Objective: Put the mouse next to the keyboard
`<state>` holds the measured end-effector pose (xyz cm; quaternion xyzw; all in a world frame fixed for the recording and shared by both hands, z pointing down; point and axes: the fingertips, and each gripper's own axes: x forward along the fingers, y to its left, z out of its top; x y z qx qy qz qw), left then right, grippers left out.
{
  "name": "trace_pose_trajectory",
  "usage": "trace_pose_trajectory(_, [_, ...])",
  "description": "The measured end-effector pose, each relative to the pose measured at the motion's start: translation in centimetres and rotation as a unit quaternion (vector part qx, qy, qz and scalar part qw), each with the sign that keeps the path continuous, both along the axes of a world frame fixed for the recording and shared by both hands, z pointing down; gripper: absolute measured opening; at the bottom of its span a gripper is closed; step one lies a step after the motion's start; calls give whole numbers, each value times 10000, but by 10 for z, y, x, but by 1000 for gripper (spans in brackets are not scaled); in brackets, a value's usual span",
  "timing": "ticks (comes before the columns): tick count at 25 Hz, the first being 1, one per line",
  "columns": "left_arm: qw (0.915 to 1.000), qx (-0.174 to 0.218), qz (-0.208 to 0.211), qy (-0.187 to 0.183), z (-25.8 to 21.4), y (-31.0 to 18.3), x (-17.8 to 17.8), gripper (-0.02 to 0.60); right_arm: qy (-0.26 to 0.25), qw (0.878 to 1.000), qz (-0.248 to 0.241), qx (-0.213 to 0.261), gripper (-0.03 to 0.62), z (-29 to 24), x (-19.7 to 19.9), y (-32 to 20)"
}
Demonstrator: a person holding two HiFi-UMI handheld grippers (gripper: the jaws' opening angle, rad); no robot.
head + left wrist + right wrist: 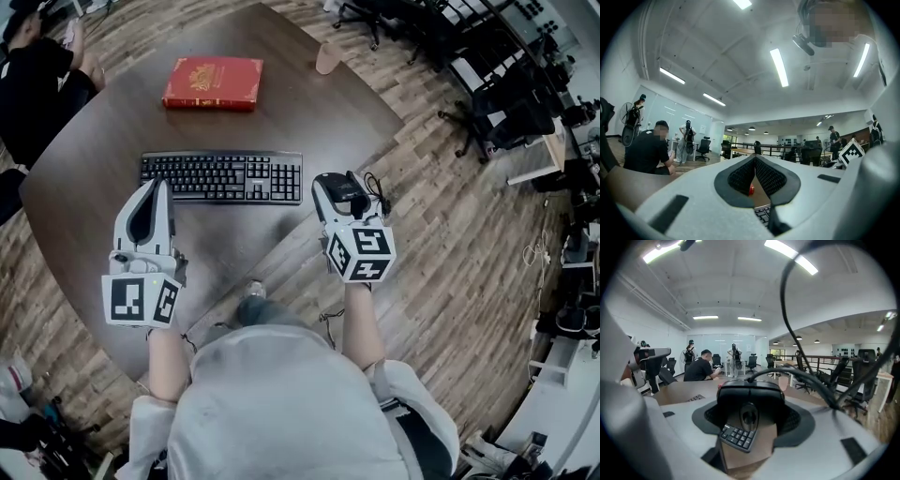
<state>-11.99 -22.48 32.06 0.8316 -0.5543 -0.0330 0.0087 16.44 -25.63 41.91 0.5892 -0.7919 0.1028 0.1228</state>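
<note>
Table (281, 112) is mostly bare, so there's plenty of room to set down. Keyboard (221, 178) lies flat mid-table with its long edge facing me, and it's my reference. Its right end has open wood beside it, which I judge the obvious drop spot. Red book (213, 82) is well behind the keyboard and not in the way. Left gripper (157, 192) hovers just in front of the keyboard's left half, tips pressed together with nothing between them. In its own view I only see the book and some keys through the gap below the tips. It has no job here, so I hold it clear. Right gripper (336, 192) is clamped on the mouse (749, 397), one jaw on each flank and the nose pointing away from me. That side grip should let it come down flat on its base. The mouse is off the table, just right of the keyboard's right end near the table edge, with the numpad showing under it. Cable (795, 370) loops loose over the gripper. I judge it the main snag risk when I lower and let go.
</note>
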Motion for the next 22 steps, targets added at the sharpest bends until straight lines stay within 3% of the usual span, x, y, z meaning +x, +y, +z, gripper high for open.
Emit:
trace_pose_trajectory(11, [9997,-192,-93,-104,14,-12,8,11,176,9952,-30,-967,250,77,19,-18])
trace_pose_trajectory(22, [9988,-312,-337,-172,25,-14,3,11,275,9782,-70,-2059,250,147,29,-33])
